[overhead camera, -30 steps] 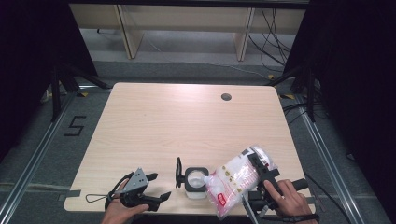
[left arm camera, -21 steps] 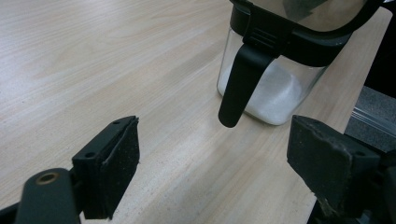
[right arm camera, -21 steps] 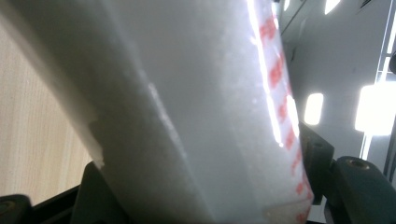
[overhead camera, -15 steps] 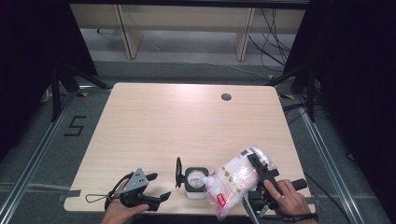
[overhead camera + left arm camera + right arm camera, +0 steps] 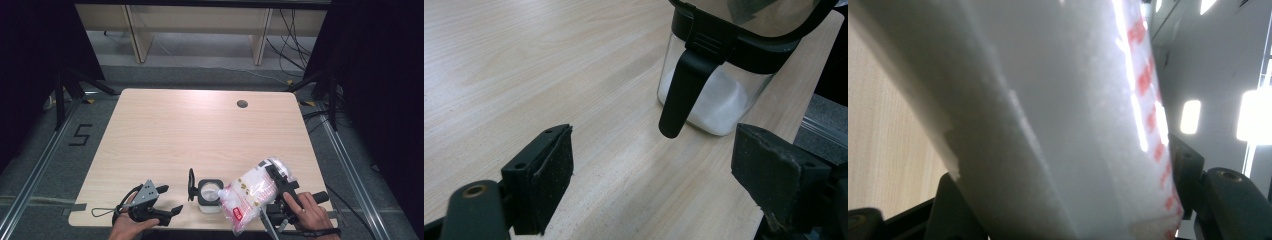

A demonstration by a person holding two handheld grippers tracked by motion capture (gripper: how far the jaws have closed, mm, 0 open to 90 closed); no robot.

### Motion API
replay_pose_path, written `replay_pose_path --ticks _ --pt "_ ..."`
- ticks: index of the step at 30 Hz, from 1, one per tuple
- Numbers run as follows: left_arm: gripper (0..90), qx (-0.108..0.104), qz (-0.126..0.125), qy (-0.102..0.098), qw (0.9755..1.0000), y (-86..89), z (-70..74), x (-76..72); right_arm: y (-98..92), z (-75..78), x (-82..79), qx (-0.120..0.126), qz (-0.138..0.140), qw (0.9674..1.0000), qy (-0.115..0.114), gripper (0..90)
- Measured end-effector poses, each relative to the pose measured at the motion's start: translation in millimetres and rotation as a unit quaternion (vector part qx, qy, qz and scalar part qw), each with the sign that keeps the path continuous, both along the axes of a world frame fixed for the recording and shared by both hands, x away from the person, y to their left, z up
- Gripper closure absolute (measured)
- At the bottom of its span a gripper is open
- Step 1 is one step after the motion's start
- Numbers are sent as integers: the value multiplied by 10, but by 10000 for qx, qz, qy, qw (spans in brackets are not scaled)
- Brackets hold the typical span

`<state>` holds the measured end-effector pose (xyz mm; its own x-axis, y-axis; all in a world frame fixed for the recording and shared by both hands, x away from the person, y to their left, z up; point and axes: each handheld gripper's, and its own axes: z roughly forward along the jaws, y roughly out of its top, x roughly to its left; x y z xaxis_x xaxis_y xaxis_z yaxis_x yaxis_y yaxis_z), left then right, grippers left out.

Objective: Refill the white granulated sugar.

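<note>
Surface (image 5: 165, 135): pale wood, with a round cable hole (image 5: 242, 104) near its far right corner.
Floor (image 5: 80, 135): grey, with a "5" marked at the left.
Shelf unit (image 5: 195, 25): beyond the far edge.
Cables (image 5: 295, 40): far right.

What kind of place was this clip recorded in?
Probably a lab or recording rig, not a kitchen: a bare wooden table stands between black curtains, loose cables trail across the floor behind it, and a taped number 5 marks the floor at its left.
</note>
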<state>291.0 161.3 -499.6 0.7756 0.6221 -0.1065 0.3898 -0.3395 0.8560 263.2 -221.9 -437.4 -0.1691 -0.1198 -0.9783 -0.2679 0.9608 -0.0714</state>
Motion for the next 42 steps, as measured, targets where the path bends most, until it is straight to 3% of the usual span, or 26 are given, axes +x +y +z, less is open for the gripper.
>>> replay_pose_path --ticks 2,3,4,6,10,11,13,14,16,17,19,20,22,25,26,27,28,29,31,32,34,36,38,39,41,42 --pt "165 -129 38 9 9999 -16 -10 -11 2 4 16 -85 85 9999 -12 401" --pt "165 18 -52 -55 10000 6 5 3 -3 -11 25 -29 146 9999 -37 401" --pt "165 -96 -6 -59 9999 -6 0 6 8 19 28 -255 169 9995 -47 403" --pt "165 41 -61 -85 9999 11 5 13 1 0 22 -183 78 9998 15 406" --pt "165 -89 -7 -60 9999 -5 0 8 8 -8 26 -345 99 9993 -49 414" --pt "165 7 -44 -76 10000 6 5 13 2 -26 23 -300 62 9995 -37 417" --pt "165 -120 55 31 9999 -13 -5 -11 -4 -65 28 -175 114 9997 -110 422" --pt "165 -37 11 8 10000 -1 0 -8 3 -31 43 -462 268 9984 -203 425" --pt "165 -98 -7 -65 9999 -4 1 9 6 -41 33 -513 250 9982 -206 430" --pt "166 40 -55 -102 9999 13 7 19 7 -48 35 -532 251 9981 -189 432" --pt "166 -60 -17 -48 10000 -2 -2 1 13 -42 20 -601 155 9980 -151 434" --pt "166 1 -47 -57 10000 7 3 2 16 -36 18 -636 158 9977 -148 435" --pt "166 -117 60 13 9999 -5 1 -2 0 -44 35 -522 320 9978 -256 438" --pt "166 -141 84 4 9999 -8 -4 -12 1 -42 39 -525 297 9980 -212 440" --pt "166 -75 -3 -96 9999 3 -2 0 3 -36 28 -556 258 9978 -234 441" --pt "166 -129 80 8 9999 -5 0 -8 3 -39 4 -530 50 9985 -86 442" --pt "166 -70 50 -27 10000 2 7 2 5 -39 6 -490 148 9985 -215 442" --pt "166 -1 -45 -83 10000 12 7 17 20 4 -4 -676 165 9972 -283 443" --pt "166 -150 46 13 9999 -10 -7 -7 9 7 -12 -515 167 9981 -277 443" --pt "166 -58 22 -36 10000 2 -2 -5 12 25 -24 -542 202 9976 -385 443" --pt "166 -67 40 19 10000 3 4 2 13 20 -23 -455 208 9980 -378 444" --pt "166 -71 45 17 10000 1 0 -3 25 56 -49 -610 58 9976 -320 444" --pt "166 -100 58 -44 9999 -3 -3 -9 20 27 -41 -484 66 9984 -277 444" --pt "166 -123 87 12 9999 -6 2 -7 16 7 -25 -413 173 9984 -335 444" --pt "166 -21 0 -72 10000 9 7 10 25 8 -21 -598 92 9979 -231 445" --pt "166 -123 88 17 9999 -6 2 -9 16 4 -2 -547 280 9974 -378 445"
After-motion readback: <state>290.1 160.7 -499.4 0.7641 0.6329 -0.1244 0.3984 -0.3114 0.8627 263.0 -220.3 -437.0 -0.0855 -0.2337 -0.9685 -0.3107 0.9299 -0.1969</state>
